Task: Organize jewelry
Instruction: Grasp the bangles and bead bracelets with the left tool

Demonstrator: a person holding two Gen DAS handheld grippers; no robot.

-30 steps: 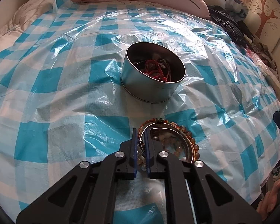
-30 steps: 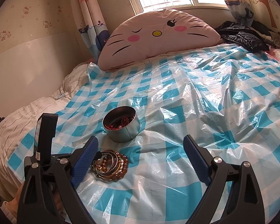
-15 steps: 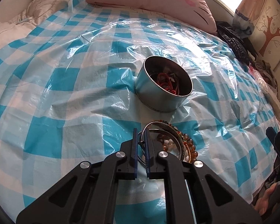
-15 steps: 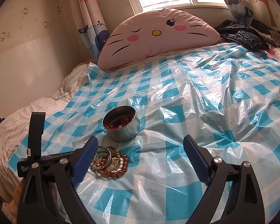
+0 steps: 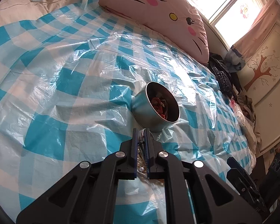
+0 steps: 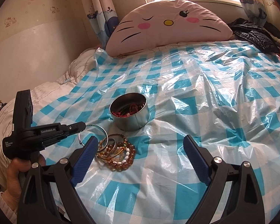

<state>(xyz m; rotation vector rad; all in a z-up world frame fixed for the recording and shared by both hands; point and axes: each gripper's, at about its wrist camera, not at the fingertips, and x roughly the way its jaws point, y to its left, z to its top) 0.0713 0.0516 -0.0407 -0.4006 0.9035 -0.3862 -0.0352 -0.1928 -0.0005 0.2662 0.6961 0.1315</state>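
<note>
A round metal tin (image 6: 129,111) with red cords and bracelets inside sits on the blue checked plastic sheet (image 6: 205,112); it also shows in the left wrist view (image 5: 156,109). My left gripper (image 5: 141,132) is shut on a thin silver bangle (image 6: 94,133) and holds it lifted just left of the tin. A pile of amber bead bracelets and gold bangles (image 6: 118,152) lies in front of the tin. My right gripper (image 6: 140,160) is open and empty, above the sheet just in front of the pile.
A pink cat-face pillow (image 6: 168,21) lies at the head of the bed. Dark clothes (image 6: 255,35) are heaped at the far right. A wall and curtain (image 6: 100,13) stand at the left. The bed edge is near my left hand.
My left gripper has lifted the silver bangle off the pile and tilted toward the tin. The right gripper has stayed open and nearly still.
</note>
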